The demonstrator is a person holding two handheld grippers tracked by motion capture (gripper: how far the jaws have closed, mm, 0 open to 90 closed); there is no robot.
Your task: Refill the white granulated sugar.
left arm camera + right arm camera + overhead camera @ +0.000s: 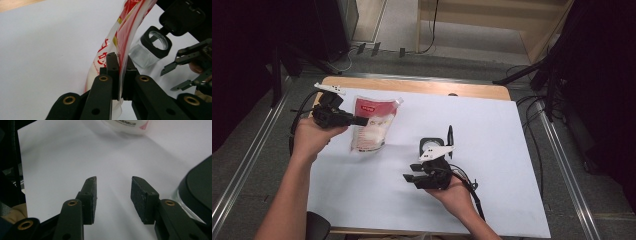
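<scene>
The red-and-white clear plastic refill pouch [372, 126] hangs tilted over the white-covered worktop [492, 135], its edge pinched by the left gripper [119, 75]. The right gripper [113, 197], jaws spread, sits beside the clear black-lidded jar [152, 47].

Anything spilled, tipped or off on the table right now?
No spill visible. The red-and-white pouch hangs pinched at one edge in the left gripper. The clear jar has its black flip lid open, beside the open right gripper. Nothing looks damaged.
</scene>
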